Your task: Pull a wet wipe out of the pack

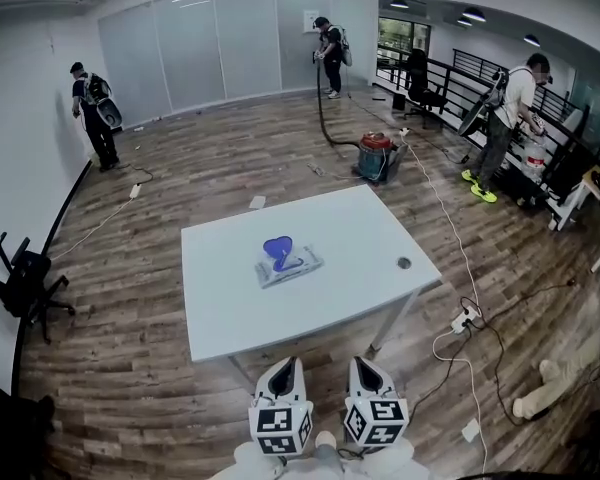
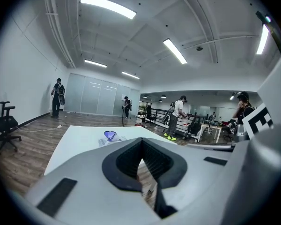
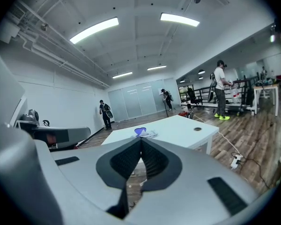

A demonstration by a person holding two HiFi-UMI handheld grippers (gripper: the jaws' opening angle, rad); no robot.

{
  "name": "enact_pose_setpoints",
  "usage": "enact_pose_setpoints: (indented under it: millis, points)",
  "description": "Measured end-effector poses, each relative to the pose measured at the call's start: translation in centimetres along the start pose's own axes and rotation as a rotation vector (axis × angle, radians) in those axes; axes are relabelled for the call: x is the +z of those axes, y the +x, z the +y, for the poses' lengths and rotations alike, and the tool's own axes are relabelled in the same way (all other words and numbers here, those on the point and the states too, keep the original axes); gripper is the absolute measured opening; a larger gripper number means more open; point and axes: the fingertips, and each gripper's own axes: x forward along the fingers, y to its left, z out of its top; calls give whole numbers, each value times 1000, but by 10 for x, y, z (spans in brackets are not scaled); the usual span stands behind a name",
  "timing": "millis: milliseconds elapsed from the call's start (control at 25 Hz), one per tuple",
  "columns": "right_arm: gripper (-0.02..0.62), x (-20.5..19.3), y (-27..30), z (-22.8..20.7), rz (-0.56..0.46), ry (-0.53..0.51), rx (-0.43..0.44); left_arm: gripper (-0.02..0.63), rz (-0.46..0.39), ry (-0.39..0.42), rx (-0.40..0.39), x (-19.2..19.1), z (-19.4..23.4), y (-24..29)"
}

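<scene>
A wet wipe pack (image 1: pixel 289 261) with a raised blue flap lies near the middle of the white table (image 1: pixel 220 313). It shows small in the left gripper view as the pack (image 2: pixel 110 137) and in the right gripper view as the pack (image 3: pixel 143 133). Both grippers hover short of the table's near edge, far from the pack. My left gripper (image 1: pixel 283 373) has its jaws together with nothing between them. Beside it, my right gripper (image 1: pixel 368 370) is likewise shut and empty.
A small dark round thing (image 1: pixel 404 263) lies near the table's right edge. White cables and a power strip (image 1: pixel 464 319) trail on the wood floor to the right. A black office chair (image 1: pixel 22 280) stands at the left. Three people stand far off around the room, one by a red-and-blue vacuum (image 1: pixel 375 156).
</scene>
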Motion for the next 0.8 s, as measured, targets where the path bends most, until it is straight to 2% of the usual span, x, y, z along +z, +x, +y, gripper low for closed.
enact_pose_setpoints:
  millis: [800]
  points:
    - [9,29,73,-62,24,-16,64,-3,2,-13,72,5,-12,92]
